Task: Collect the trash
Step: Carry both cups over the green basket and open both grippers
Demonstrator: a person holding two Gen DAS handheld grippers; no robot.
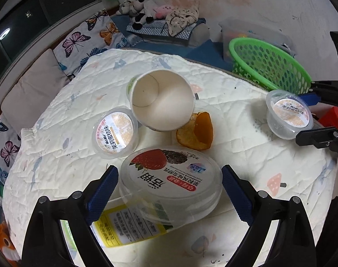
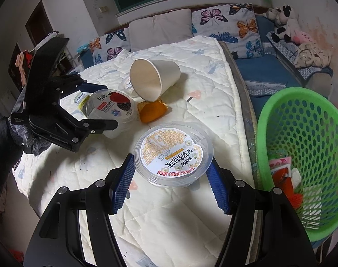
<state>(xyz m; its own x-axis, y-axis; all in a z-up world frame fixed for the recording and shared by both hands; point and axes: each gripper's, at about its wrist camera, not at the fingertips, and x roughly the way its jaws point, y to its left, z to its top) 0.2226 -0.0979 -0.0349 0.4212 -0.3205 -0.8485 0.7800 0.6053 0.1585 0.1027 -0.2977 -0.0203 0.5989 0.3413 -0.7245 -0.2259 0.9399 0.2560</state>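
Squarely between fingers (image 2: 124, 179) (apart): jelly cup (image 2: 173, 154)

On the quilt (image 1: 57, 115), we see the paper cup (image 1: 162, 102) lying on its side at centre frame. The peel (image 1: 196, 133) touches its lower right, a small sealed cup (image 1: 115, 132) sits lower left, and the berry tub (image 1: 171, 184) lies below. The basket (image 1: 269, 66) stands upper right, beyond the quilt's edge.
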